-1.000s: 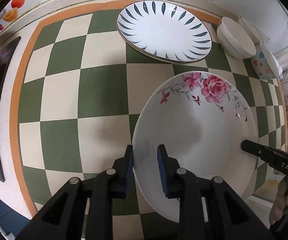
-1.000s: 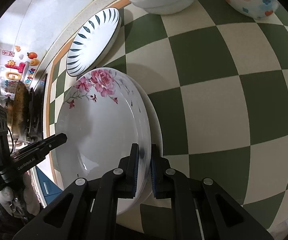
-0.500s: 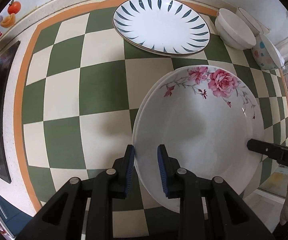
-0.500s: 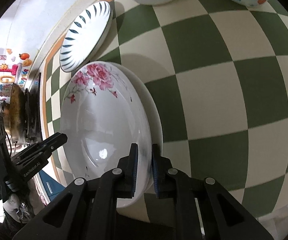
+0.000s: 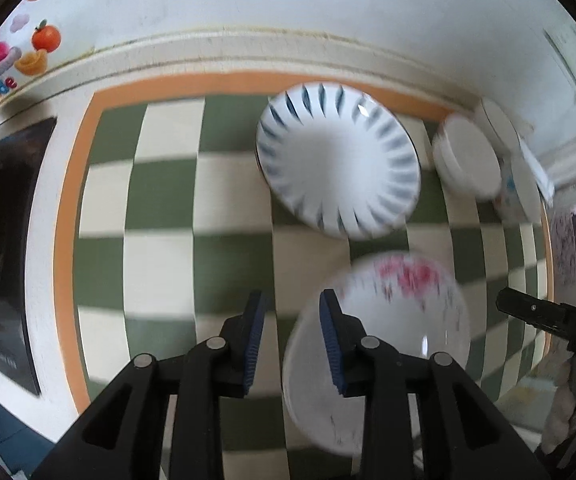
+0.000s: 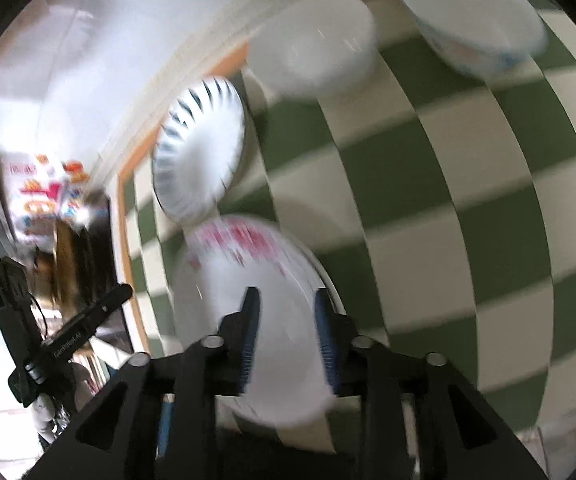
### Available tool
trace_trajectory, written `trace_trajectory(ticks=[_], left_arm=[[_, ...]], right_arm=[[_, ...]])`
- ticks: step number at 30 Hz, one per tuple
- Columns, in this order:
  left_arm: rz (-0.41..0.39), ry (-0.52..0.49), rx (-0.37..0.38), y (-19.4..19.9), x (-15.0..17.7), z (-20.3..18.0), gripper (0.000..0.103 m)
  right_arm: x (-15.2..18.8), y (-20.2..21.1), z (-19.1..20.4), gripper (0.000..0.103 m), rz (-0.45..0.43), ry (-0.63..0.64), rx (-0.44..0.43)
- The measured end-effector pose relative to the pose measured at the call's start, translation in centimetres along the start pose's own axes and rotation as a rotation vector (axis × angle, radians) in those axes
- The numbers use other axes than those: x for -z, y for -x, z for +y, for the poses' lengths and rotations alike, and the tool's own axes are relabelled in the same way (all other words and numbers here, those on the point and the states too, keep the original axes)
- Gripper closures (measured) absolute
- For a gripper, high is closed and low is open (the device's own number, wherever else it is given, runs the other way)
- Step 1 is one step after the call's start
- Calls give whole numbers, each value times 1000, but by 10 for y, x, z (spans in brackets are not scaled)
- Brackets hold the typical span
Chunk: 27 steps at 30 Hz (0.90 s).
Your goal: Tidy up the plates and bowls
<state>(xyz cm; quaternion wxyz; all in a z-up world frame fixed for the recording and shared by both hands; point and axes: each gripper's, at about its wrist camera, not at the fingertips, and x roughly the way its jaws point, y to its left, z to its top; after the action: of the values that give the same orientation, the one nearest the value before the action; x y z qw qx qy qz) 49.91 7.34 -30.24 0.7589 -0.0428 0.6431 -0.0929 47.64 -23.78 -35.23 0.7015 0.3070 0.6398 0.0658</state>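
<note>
The floral plate (image 5: pixel 399 320) (image 6: pixel 248 280) lies on the checked cloth (image 5: pixel 160 208), on top of another white plate. My left gripper (image 5: pixel 291 336) hangs above the plate's left rim; its jaws are opening and only cloth shows between them. At the opposite rim, my right gripper (image 6: pixel 286 328) has its jaws opening, with the rim below the gap and the pads off it. A blue-striped plate (image 5: pixel 335 160) (image 6: pixel 200 148) sits behind the floral one. Stacked white bowls (image 5: pixel 467 160) (image 6: pixel 311 48) and a dotted bowl (image 5: pixel 515 196) (image 6: pixel 475 28) stand at the back right.
A black hob (image 5: pixel 4 240) borders the cloth on the left. The white wall (image 5: pixel 288 12) with fruit stickers (image 5: pixel 44 38) runs close behind the plates. Both views are motion-blurred. Bare checked cloth (image 6: pixel 467 240) stretches right of the floral plate.
Both grippers have let go of the floral plate's rim and risen away from it. Their jaws stand wider than before. The plate now looks smaller and lies flat.
</note>
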Motion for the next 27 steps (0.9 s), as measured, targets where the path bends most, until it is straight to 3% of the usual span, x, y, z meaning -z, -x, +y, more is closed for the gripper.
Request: trace_trajectory(ticks=[5,9,14,18,19,22,27], left_arm=[[29,48,1,-30,-59,25,77],[116,115,92,-66,-94,46,77],[172,162,145,-95,-118,57,77],[179,126,140,-106,-129,50,77],[165,117,135,-106,-131,49,77],[140,78,124,-106,-134,43,89],[103,27,87,-104,-133,36,91]], right_arm=[[-54,-23,26,64,-63,-12,-13],[-87,-53,41,64,-52,-24,2],[-116,-88,50,64,-24,-27,44],[-126,-109,54,64,-9,-25,65],[-127,-112,54,66,-13,-25,71],[-128,-114,54,89,-42,-12,90],[-124,-116,57,97,-79,31,119]])
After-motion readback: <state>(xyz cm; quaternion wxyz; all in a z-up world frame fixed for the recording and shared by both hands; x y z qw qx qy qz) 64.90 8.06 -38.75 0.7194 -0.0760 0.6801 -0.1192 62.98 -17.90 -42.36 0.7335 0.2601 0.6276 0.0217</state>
